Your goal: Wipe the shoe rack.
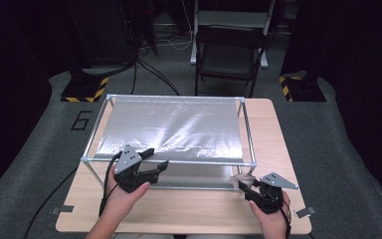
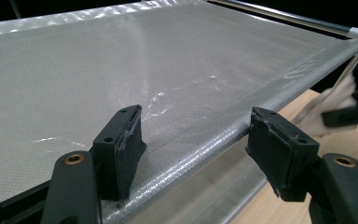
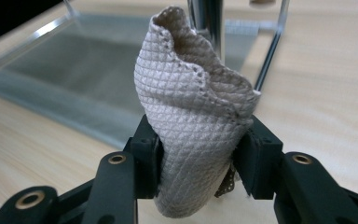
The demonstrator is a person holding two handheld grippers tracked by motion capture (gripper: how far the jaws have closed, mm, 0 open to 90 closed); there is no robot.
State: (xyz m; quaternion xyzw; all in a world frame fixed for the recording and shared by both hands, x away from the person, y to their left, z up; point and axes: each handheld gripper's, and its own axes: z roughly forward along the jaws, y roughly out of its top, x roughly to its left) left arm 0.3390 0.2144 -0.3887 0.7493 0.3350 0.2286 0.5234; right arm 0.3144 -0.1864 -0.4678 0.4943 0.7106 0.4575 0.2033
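Fingers (image 3: 144, 154) of right gripper (image 3: 196, 168) squeezed halfway shut on a bunched cloth (image 3: 193, 135), pinched at its middle. Fingers (image 2: 121, 149) of left gripper (image 2: 198, 154) spread wide, holding nothing, over the front edge of the shiny sheet (image 2: 121, 70) on a metal frame (image 1: 248, 134).

Cloth up off the bench (image 1: 189, 209), just beside the frame's front right leg. Looks soft, light and floppy, with a bumpy weave, so likely not slippery. Top flops open above the grip. Best held at the thick bunched part, as now. May snag on the leg if swung close.
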